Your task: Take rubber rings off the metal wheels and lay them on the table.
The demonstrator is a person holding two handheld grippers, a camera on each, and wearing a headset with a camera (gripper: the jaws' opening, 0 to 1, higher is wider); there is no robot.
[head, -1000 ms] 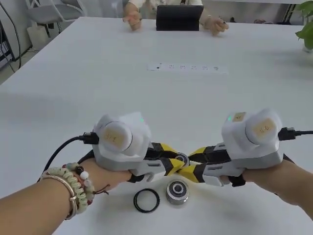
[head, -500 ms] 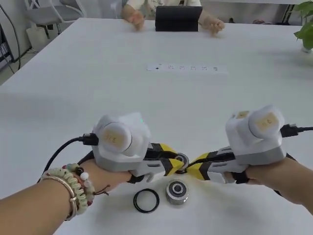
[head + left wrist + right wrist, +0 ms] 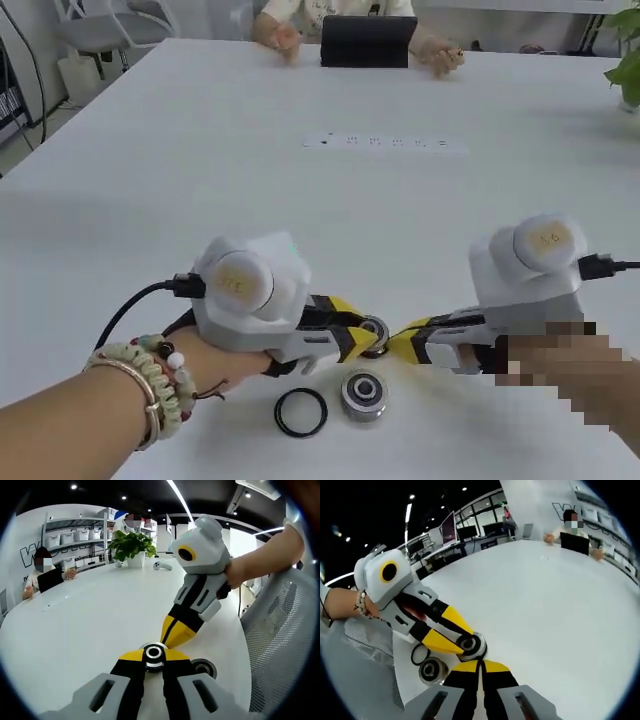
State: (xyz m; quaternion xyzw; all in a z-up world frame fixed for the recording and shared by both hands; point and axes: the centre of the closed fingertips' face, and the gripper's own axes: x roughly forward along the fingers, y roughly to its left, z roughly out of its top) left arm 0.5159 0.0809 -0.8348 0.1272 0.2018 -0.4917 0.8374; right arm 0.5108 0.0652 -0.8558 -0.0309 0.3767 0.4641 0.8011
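My left gripper point(image 3: 364, 336) is shut on a small metal wheel point(image 3: 373, 328), held just above the white table point(image 3: 200, 150). In the left gripper view the wheel point(image 3: 153, 652) sits between the yellow tips. My right gripper point(image 3: 398, 346) is shut, with its tips at the wheel's rim point(image 3: 473, 645). Whether it pinches the rubber ring there, I cannot tell. Below them on the table lie a loose black rubber ring point(image 3: 300, 411) and a second metal wheel point(image 3: 363, 393), side by side. Both also show in the right gripper view, the ring point(image 3: 420, 655) and the wheel point(image 3: 432, 671).
A white power strip point(image 3: 385, 141) lies mid-table. At the far end a person sits behind a black laptop point(image 3: 365, 40). A green plant point(image 3: 630, 65) stands at the far right. A mesh chair point(image 3: 280, 630) is behind the near table edge.
The right gripper has drawn back to the right, so its body stands farther from the left one, tips still at the wheel. The left gripper holds the wheel in place.
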